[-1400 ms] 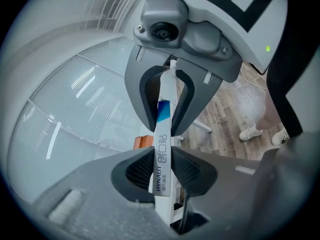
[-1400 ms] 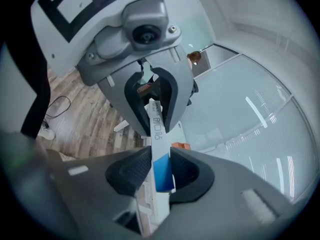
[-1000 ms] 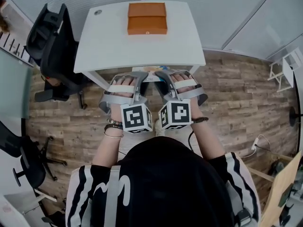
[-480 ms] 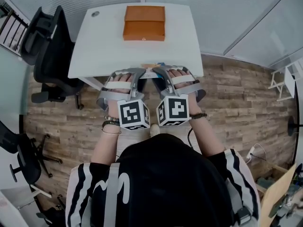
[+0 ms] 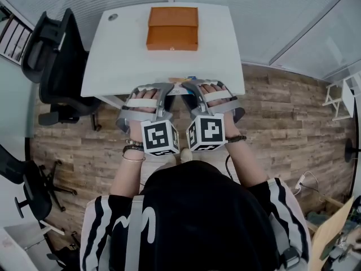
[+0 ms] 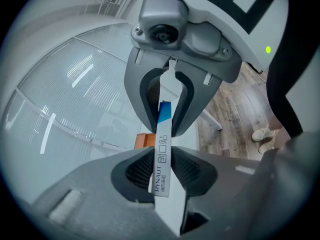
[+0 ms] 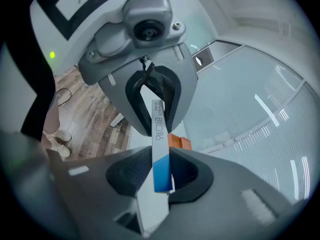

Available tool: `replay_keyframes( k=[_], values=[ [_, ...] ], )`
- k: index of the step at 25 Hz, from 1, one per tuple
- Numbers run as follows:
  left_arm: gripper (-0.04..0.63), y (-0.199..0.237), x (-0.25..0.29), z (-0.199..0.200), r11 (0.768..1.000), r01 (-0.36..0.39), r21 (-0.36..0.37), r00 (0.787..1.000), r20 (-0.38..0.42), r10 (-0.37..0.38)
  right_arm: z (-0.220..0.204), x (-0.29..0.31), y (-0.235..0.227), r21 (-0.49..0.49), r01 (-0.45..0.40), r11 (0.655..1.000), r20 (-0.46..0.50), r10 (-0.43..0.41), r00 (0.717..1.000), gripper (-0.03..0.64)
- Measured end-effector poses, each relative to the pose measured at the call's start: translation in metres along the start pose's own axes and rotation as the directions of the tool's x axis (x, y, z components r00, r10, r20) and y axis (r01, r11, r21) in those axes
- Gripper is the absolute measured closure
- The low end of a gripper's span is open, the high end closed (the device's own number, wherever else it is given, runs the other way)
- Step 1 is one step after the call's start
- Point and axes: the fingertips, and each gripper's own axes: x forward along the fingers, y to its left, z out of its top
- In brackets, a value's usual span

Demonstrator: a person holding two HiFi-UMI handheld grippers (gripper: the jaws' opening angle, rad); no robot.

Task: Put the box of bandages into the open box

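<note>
While the open box [image 5: 172, 28] sits ahead, the left hand-held gripper [image 6: 161, 168] and right hand-held gripper [image 7: 161, 171] pinch the box of bandages [image 6: 164, 126].

box of bandages [image 6: 161, 149]: slim white carton with a blue end, "HYNAUT" print — edge-on, clamped between left gripper [image 6: 163, 170] and right gripper [image 7: 161, 173].
open box [image 5: 172, 28]: orange — on the white table's [image 5: 113, 55] far side, well apart.

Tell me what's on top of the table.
The table holds an orange box toward its far edge. The left gripper and right gripper, both gripping the bandage box, hide part of the near edge.
</note>
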Motion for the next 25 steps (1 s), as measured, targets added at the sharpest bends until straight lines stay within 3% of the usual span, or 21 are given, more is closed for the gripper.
replay_keyframes(
  k=[25],
  values=[
    [0.489,0.003,0.007,0.002,1.0,-0.017,0.009,0.999,-0.046,0.017,-0.006,0.005,-0.002,-0.022,-0.017,1.0,0.046,0.018,0.999,0.518]
  ],
)
